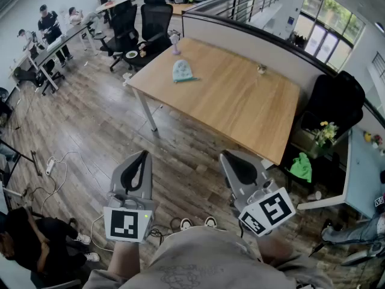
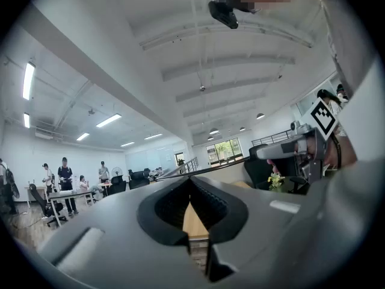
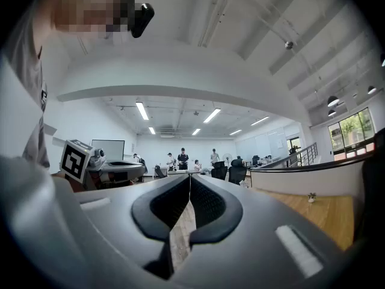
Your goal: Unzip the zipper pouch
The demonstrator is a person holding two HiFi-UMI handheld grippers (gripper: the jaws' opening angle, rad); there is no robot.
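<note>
A pale blue zipper pouch (image 1: 182, 71) lies on the far left part of a wooden table (image 1: 234, 101), well ahead of both grippers. My left gripper (image 1: 143, 156) is held level over the floor, short of the table, its jaws shut with nothing in them. My right gripper (image 1: 227, 156) is beside it, also shut and empty. The left gripper view shows its closed pads (image 2: 190, 179) and the right gripper (image 2: 301, 149) off to the side. In the right gripper view its jaws (image 3: 189, 178) meet too. The pouch is hidden in both gripper views.
A small object (image 1: 261, 69) stands near the table's far edge and a purple item (image 1: 175, 44) at its far left corner. Black office chairs (image 1: 147, 26) stand beyond. A green bag (image 1: 301, 166) and flowers (image 1: 325, 132) are at the right. Cables (image 1: 57, 173) lie on the floor.
</note>
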